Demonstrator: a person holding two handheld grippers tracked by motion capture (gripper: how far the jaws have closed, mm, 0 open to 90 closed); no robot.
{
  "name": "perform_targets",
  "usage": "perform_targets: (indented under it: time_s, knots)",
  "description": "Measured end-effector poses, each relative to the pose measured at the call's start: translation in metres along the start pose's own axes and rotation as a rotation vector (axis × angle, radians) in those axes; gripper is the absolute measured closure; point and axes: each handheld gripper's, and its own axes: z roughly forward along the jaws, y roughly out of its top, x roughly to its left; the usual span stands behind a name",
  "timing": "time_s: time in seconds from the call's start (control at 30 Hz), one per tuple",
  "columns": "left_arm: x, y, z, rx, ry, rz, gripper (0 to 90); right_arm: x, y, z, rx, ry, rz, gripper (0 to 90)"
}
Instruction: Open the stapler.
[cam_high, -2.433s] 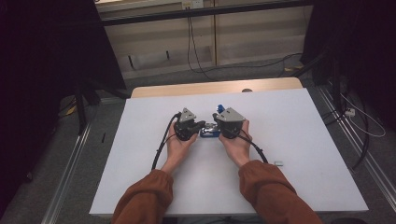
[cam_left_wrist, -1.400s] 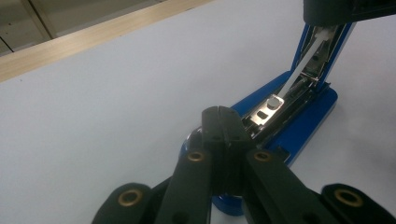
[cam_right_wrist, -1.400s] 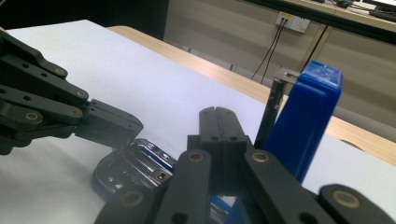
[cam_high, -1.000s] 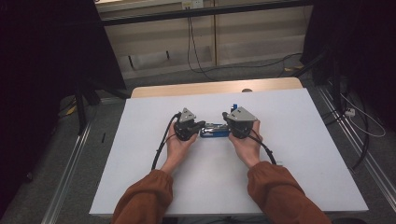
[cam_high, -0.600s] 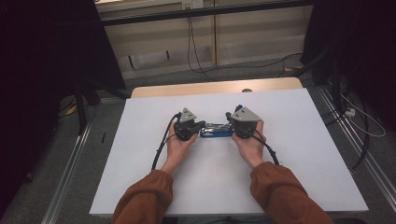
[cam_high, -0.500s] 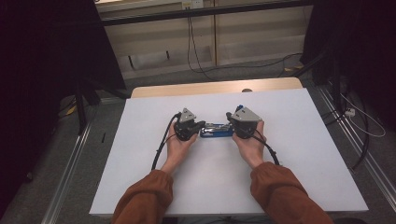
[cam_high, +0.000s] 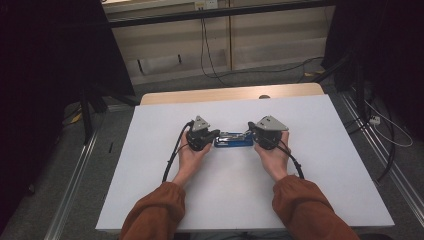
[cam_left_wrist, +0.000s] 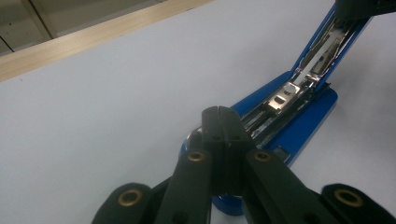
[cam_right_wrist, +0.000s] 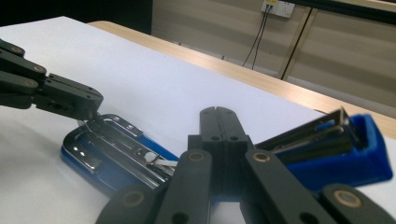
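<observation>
Both grippers had their jaws fully closed, pads meeting with nothing between them, so neither clamped the stapler. Left gripper (cam_high: 216, 135) sat at the stapler's left end and right gripper (cam_high: 250, 131) at its right end, tips facing each other across it.

Landmark: white table (cam_high: 320, 165).
- Table: big white top, wooden strip along its far edge. Both forearms in rust-orange sleeves (cam_high: 155, 217) came in over its near edge.
- Left hand (cam_high: 192, 156) and right hand (cam_high: 272, 155) rested near the table's middle, one on each side of the stapler.
- Black cable (cam_high: 172, 160) trailed from the left gripper back over the table toward the near edge; another ran down from the right gripper past the right wrist.
- Blue stapler (cam_high: 233, 141) lay flat at the table's centre, swung open, long axis running left-right.

Close-up detail:
- Left gripper view: closed tips (cam_left_wrist: 223, 122) sat over the blue base by the hinge end; I couldn't tell whether they pressed on it. Metal staple channel (cam_left_wrist: 299, 84) ran away from them, shiny and exposed.
- Right gripper view: closed tips (cam_right_wrist: 219, 122) stood in the V between the stapler's two halves, chrome-topped base (cam_right_wrist: 112, 149) lying on the table to one side, blue top arm (cam_right_wrist: 345, 154) tilted up on the other. The other gripper's black tip (cam_right_wrist: 74, 100) touched the far end of the chrome part.
</observation>
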Motion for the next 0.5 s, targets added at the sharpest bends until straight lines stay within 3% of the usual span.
perform_targets:
  time_s: [0.5]
  knots:
    - [0.0,0.0,0.0,0.0,-0.001,0.0,90.0,-0.019,-0.004,-0.006,0.044,-0.02,-0.008,90.0]
